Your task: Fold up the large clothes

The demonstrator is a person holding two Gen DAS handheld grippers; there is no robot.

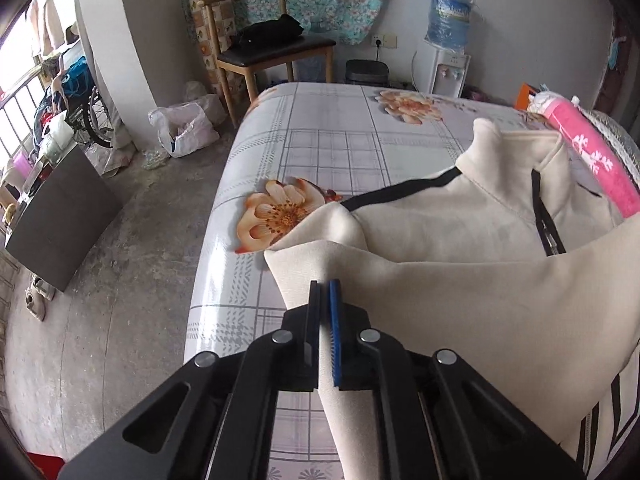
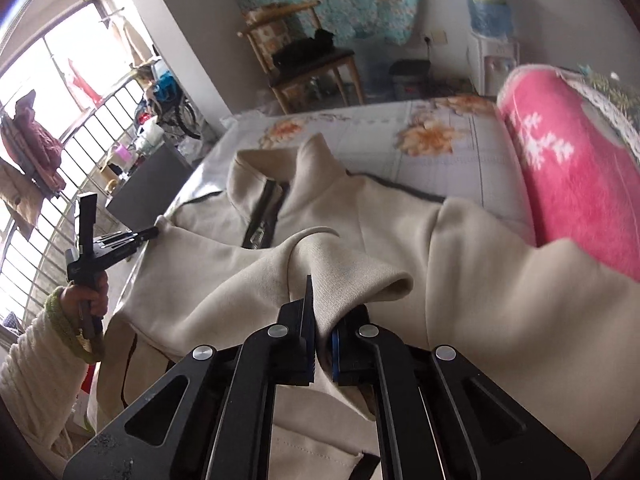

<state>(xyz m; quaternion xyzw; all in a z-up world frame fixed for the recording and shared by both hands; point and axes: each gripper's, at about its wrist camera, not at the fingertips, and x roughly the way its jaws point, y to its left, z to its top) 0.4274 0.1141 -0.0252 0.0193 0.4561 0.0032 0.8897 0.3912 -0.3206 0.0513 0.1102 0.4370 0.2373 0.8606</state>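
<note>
A large cream zip-up jacket (image 1: pixel 460 224) with black trim lies on the flowered bed sheet (image 1: pixel 320 140), collar pointing away from me. My left gripper (image 1: pixel 324 286) is shut on a raised fold at the jacket's left edge, the cloth pinched between the black and blue pads. In the right wrist view the jacket (image 2: pixel 360 216) spreads across the bed, and my right gripper (image 2: pixel 320 300) is shut on a bunched ridge of its cream fabric. The left gripper (image 2: pixel 154 233) shows there too, held by a hand (image 2: pixel 94 292) in a fluffy white sleeve and pinching the jacket's far left corner.
A rolled pink blanket (image 2: pixel 572 184) lies along the bed's right side, close to the jacket. Beyond the bed stand a wooden chair (image 1: pixel 272 48) and a water dispenser (image 1: pixel 446 68). On the concrete floor left of the bed are a plastic bag (image 1: pixel 184 128) and a dark board (image 1: pixel 60 220).
</note>
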